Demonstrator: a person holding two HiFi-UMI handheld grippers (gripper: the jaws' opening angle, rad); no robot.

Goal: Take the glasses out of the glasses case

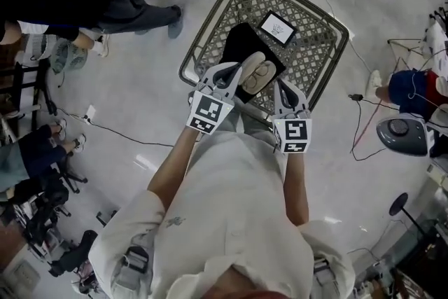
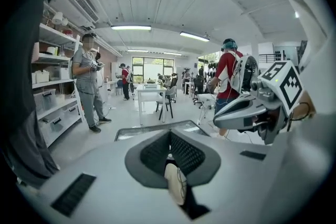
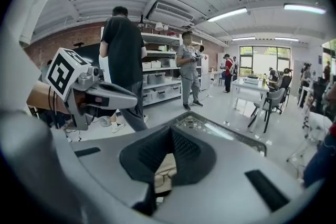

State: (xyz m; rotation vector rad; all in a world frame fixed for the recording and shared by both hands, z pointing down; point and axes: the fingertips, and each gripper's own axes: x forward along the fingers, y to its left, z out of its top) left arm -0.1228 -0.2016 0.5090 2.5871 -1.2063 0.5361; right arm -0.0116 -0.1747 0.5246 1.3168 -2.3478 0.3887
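Glasses case (image 1: 253, 75), open: left gripper (image 1: 232, 75) pinches its left edge, right gripper (image 1: 280, 89) its right. Glasses (image 3: 164, 178) lie inside, seemingly nearer the right jaws.

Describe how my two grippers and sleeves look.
Both the left gripper and right gripper are light grey tapered shells with dark textured pads; each carries a white cube of black square markers. The person wears a white short-sleeved shirt.
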